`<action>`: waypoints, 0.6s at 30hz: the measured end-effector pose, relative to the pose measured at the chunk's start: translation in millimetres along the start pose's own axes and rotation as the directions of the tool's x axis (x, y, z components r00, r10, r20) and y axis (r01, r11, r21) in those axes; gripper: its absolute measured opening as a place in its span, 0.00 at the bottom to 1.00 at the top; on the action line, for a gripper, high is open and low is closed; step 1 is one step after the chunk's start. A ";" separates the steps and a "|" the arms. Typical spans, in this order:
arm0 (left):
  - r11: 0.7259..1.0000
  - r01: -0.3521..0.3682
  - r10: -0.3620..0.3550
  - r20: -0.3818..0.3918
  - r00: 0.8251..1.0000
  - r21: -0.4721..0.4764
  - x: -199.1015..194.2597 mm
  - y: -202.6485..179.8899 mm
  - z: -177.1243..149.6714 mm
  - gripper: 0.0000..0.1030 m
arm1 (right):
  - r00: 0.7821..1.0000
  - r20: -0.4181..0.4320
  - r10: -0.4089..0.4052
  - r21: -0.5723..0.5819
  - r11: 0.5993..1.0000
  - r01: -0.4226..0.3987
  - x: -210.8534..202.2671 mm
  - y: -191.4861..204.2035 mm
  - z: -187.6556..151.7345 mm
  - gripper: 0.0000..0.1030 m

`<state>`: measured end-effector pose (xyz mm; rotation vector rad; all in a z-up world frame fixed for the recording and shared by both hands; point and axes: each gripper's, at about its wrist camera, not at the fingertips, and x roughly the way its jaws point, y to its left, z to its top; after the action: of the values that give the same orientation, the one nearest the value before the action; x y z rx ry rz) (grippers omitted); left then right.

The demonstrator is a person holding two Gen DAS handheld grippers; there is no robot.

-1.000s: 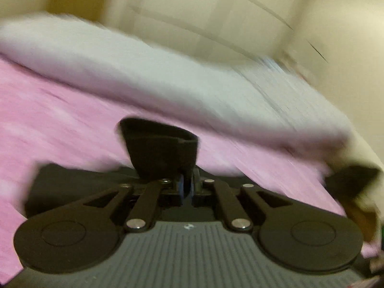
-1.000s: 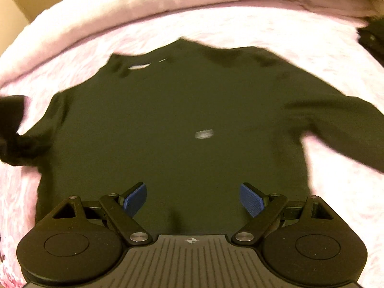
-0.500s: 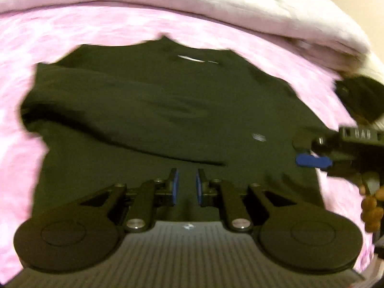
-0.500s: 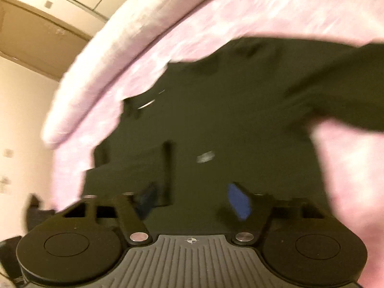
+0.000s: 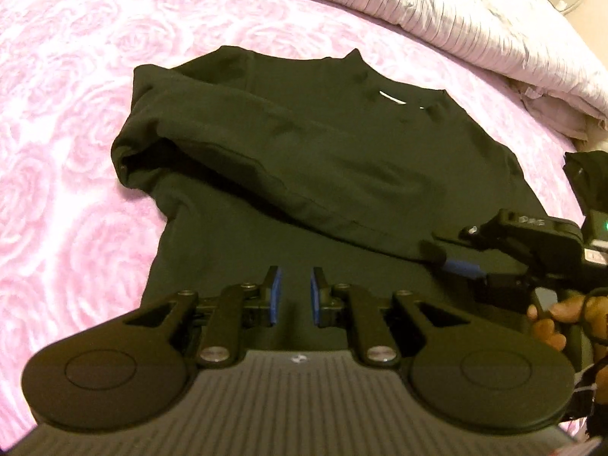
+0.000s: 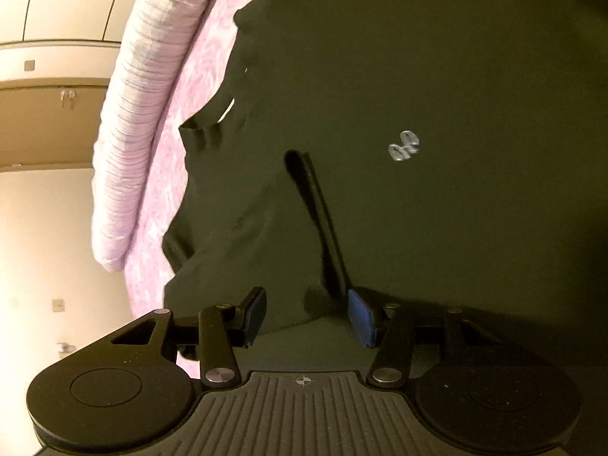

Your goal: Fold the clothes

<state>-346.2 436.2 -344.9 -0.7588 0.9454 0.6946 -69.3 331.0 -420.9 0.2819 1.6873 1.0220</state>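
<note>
Hidden or unclear: the shirt's [image 5: 342,159] right sleeve is cut off at the edge of the right wrist view, and its lower hem lies under both tools. A dark object [image 5: 589,174] at the bed's [image 5: 57,114] right edge cannot be identified.

Count: one black long-sleeved shirt, lying flat on the pink rose-patterned bed, left sleeve [image 5: 266,152] folded across the chest; one pale rolled blanket [image 5: 456,11] along the far side; two tools.

Pose: left gripper [image 5: 292,294] angled steeply down over the hem, fingers [image 5: 274,296] narrowly apart with nothing between them. Right gripper [image 6: 304,319] tilted, low over the shirt near the sleeve cuff, fingers [image 6: 361,317] closing and not yet pressing cloth; a hand [image 5: 558,319] holds its handle.
</note>
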 end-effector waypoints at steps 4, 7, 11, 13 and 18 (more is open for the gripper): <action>1.000 0.001 -0.001 0.006 1.000 0.003 2.7 8.6 8.3 0.11 | 0.997 0.056 -0.046 -0.093 0.994 0.051 12.2 13.7 0.7 0.08; 1.000 -0.003 0.003 0.014 1.000 0.022 0.7 10.9 15.0 0.11 | 0.988 0.157 -0.015 -0.256 0.965 0.055 -14.7 42.1 3.2 0.07; 0.999 -0.007 0.006 0.007 1.000 0.053 7.3 7.5 19.2 0.11 | 0.942 0.332 0.056 -0.393 0.916 0.084 -83.5 66.6 20.3 0.07; 0.998 -0.010 0.011 -0.009 1.000 0.066 15.6 4.3 19.0 0.11 | 0.927 0.374 0.020 -0.386 0.912 0.136 -105.2 56.1 35.7 0.07; 0.993 -0.037 0.045 -0.063 0.997 0.116 42.3 -8.2 11.9 0.11 | 0.922 0.346 -0.171 -0.284 0.918 0.277 -100.3 0.2 62.0 0.07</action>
<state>-316.8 449.1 -375.9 -0.6654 1.0537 0.6489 23.2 297.2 -355.9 0.0237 1.2048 1.0039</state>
